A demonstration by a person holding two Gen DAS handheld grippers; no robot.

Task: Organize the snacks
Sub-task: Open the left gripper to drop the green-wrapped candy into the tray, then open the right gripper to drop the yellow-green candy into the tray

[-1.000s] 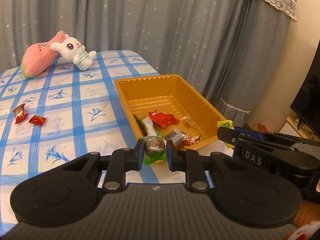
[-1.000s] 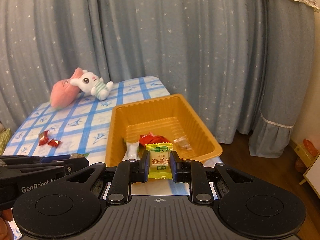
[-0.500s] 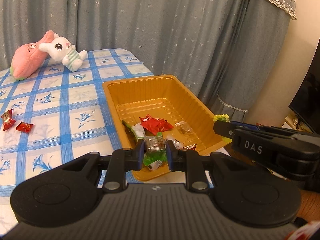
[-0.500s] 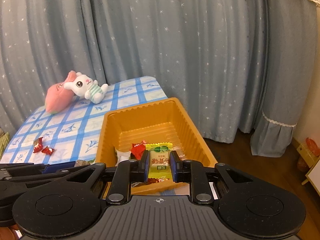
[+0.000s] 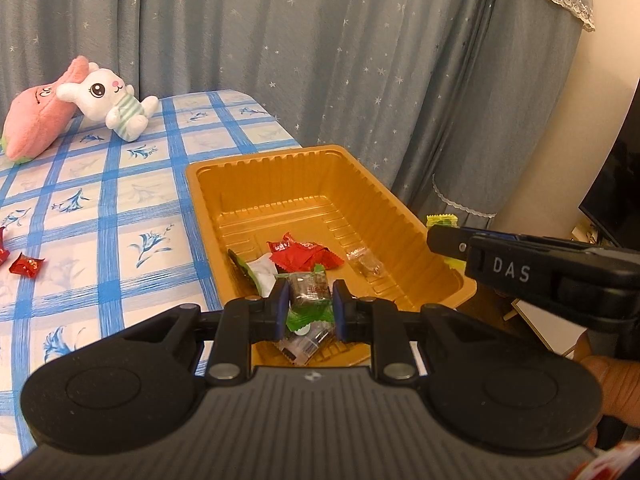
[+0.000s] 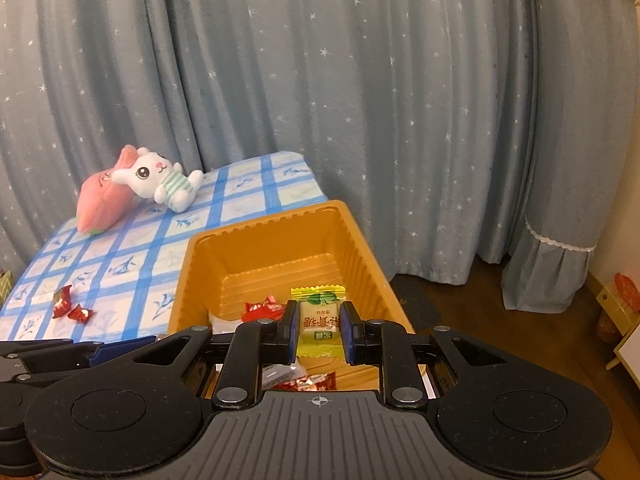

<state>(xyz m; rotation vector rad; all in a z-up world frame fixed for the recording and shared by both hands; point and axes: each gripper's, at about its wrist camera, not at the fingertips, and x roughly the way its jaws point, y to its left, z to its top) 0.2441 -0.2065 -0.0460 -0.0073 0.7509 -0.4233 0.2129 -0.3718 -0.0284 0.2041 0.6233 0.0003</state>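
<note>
over orange tray (image 5: 400, 200), left jaws clamp green candy (image 5: 310, 300), right jaws yellow candy (image 6: 320, 322).

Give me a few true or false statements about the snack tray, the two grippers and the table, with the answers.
1. The left hand-held gripper is shut on a green-wrapped candy. True.
2. The right hand-held gripper is empty. False: it is shut on a yellow candy packet.
3. The orange tray already has snacks in it. True: a red wrapper and others lie inside.
4. No candies are left on the checked tablecloth. False: two red candies lie there, outside the tray.
5. A stuffed rabbit sits inside the tray. False: it lies at the far end of the table, against a pink plush.
</note>
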